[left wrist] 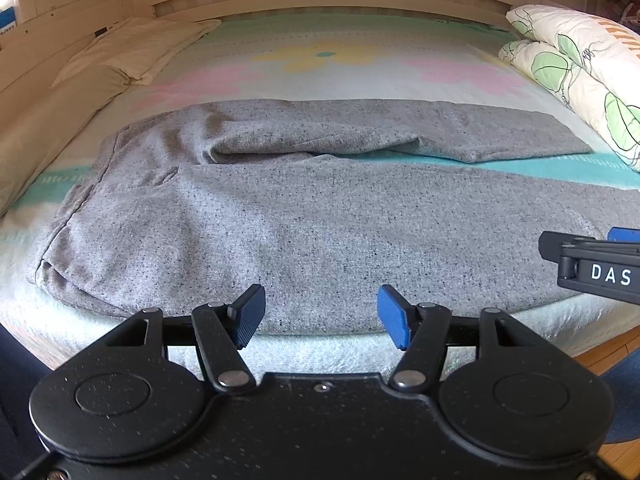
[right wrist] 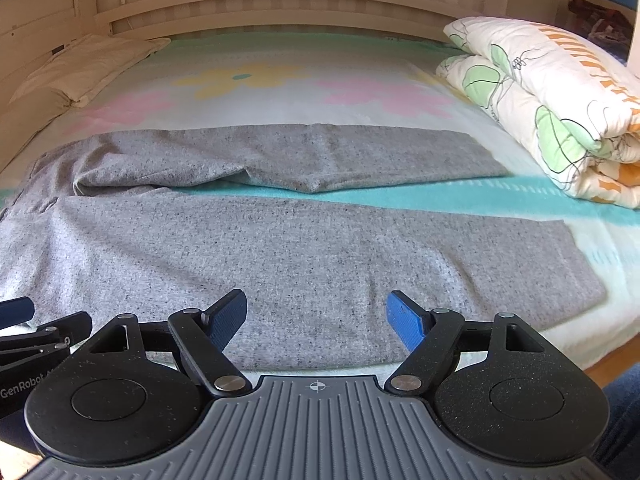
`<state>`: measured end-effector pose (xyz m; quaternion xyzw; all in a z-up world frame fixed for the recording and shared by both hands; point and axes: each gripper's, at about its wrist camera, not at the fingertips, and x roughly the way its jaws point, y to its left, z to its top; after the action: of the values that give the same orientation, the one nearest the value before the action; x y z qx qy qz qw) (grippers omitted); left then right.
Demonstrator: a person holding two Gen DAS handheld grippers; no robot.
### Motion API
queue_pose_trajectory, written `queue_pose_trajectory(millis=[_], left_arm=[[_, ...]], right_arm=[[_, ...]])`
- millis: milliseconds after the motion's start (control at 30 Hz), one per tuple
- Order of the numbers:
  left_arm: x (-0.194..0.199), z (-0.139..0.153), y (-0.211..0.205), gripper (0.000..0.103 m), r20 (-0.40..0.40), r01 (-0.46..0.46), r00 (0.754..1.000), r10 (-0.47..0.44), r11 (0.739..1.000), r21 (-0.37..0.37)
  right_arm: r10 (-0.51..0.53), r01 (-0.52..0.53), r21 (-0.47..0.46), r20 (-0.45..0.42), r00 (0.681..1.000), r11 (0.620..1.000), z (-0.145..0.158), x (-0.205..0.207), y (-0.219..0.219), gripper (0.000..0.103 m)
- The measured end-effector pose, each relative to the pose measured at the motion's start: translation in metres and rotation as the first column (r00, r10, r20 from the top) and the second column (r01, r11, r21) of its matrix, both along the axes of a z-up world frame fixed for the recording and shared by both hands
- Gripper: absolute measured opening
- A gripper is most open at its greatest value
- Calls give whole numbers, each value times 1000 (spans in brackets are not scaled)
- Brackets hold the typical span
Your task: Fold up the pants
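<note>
Across the near half of the bed point(left wrist: 360, 46) the grey pants point(left wrist: 304, 220) lie spread sideways, waistband to the left and both legs running to the right, with a strip of turquoise sheet showing between the legs. Low over the near edge of the near leg, the left hand-held gripper point(left wrist: 321, 314) has its blue pads spread wide and holds nothing; the right hand-held gripper point(right wrist: 316, 318), just beside it toward the leg ends, is equally wide open and empty.

My judgement is that the main risk lies in the first pinch. The knit looks soft and thick, so a shallow bite at the hem edge could catch only the top layer, and the leg would then peel apart rather than lift whole. Lifting the two grippers unevenly could drag the near leg askew over the far one, and the rumpled crotch area, where the far leg point(right wrist: 320, 152) bunches into a raised fold, would likely be trapped as a lump inside the fold.

Heathered and speckled, the fabric lies mostly flat, with a pocket slit near the waist and light creasing. A folded floral quilt point(right wrist: 552, 100) sits at the right, well apart.
</note>
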<state>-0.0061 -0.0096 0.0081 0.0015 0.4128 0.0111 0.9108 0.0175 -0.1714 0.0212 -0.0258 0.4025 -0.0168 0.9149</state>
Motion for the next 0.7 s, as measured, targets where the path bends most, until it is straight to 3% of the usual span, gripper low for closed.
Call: queue_pose_trajectory(millis=[200, 300, 433, 700], left_arm=[[4, 7, 11, 65, 20, -35, 999, 35, 999, -15], [5, 13, 19, 66, 38, -79, 996, 81, 996, -48], [12, 15, 27, 66, -6, -60, 998, 60, 993, -99], [43, 37, 28, 66, 7, -38, 999, 38, 999, -36]], right_arm=[[52, -51, 46, -7, 999, 998, 12, 1, 16, 75], [86, -85, 42, -28, 996, 996, 9, 4, 24, 70], [105, -101, 57, -76, 992, 993, 1, 13, 26, 62], [38, -13, 169, -143, 989, 985, 4, 42, 4, 52]])
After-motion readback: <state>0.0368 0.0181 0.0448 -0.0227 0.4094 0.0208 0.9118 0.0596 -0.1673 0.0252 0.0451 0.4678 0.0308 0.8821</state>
